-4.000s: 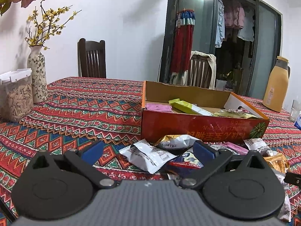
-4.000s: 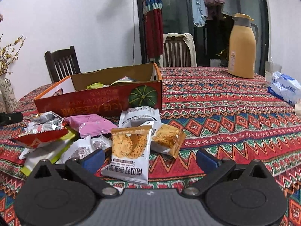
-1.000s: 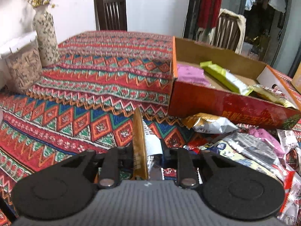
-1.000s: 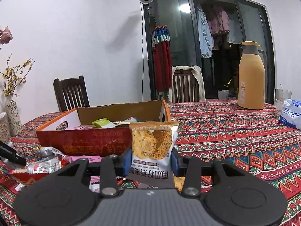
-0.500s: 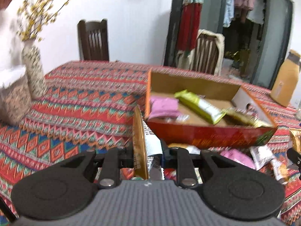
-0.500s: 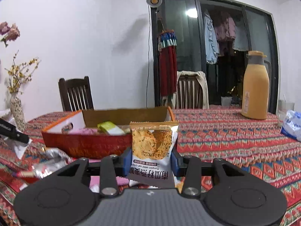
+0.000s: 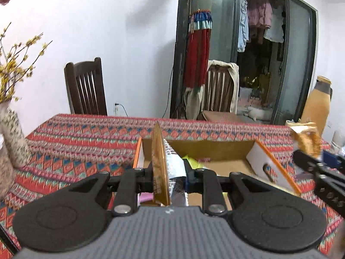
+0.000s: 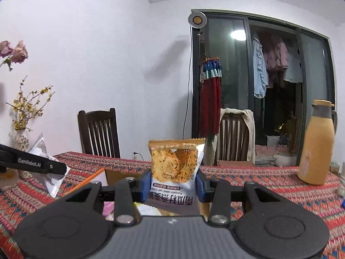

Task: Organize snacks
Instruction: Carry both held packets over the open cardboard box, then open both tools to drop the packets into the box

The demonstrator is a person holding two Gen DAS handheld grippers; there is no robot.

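Observation:
My left gripper (image 7: 169, 178) is shut on a thin snack packet (image 7: 160, 161), gold on one side and white on the other, held edge-on above the near wall of the open cardboard box (image 7: 215, 149). A yellow-green packet (image 7: 189, 158) lies inside the box. My right gripper (image 8: 173, 182) is shut on an orange-and-white oat crisp packet (image 8: 175, 164), held upright over the table. From the left wrist view that right gripper (image 7: 310, 161) comes in at the right with its packet (image 7: 306, 138). The right wrist view shows the left gripper (image 8: 32, 164) at the left edge.
A patterned red tablecloth (image 7: 86, 142) covers the table. A vase with yellow sprigs (image 8: 21, 138) stands at the left, a tan jug (image 8: 317, 144) at the right. Two wooden chairs (image 7: 86, 88) stand behind the table. The box flap (image 7: 267, 164) leans out on the right side.
Both grippers have risen with their packets and moved toward the box. The box now lies right under the left gripper, and the loose packets in front of it have dropped out of sight.

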